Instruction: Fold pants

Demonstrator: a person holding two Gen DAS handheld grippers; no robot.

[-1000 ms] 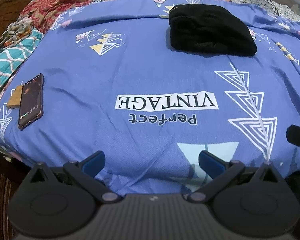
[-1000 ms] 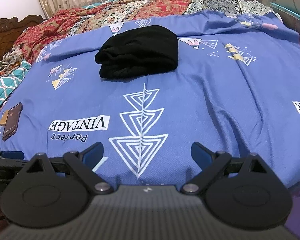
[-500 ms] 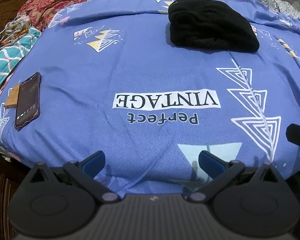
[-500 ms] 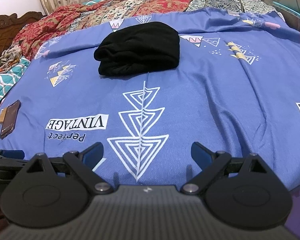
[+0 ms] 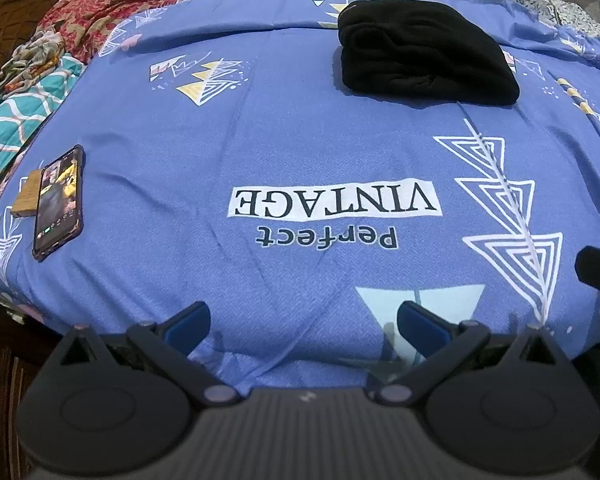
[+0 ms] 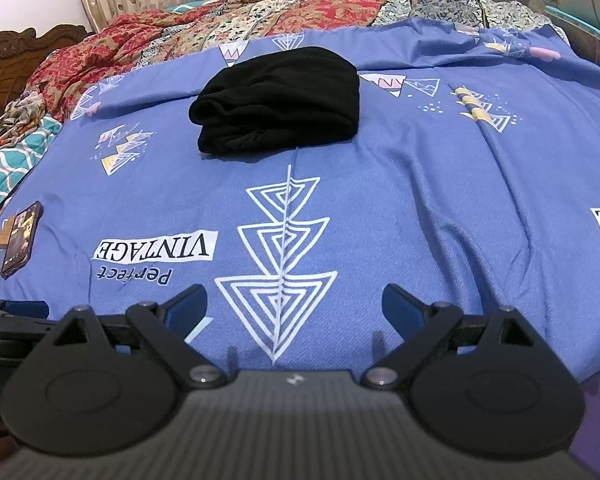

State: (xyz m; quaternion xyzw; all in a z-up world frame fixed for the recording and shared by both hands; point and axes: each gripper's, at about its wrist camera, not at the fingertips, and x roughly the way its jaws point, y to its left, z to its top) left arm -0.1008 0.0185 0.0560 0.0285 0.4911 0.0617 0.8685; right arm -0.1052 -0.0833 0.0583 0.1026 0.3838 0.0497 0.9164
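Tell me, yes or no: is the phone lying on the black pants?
No, the phone lies apart from the pants, on the blue sheet.

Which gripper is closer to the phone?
Left. The left gripper hovers near the bed's front edge, the phone just off to its left. The right gripper sits further right, farther from it.

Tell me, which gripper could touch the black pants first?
Probably the right gripper: the folded black cloth pants lie almost straight ahead of it. From the left gripper they sit off to the right. Both are open, empty and far back.
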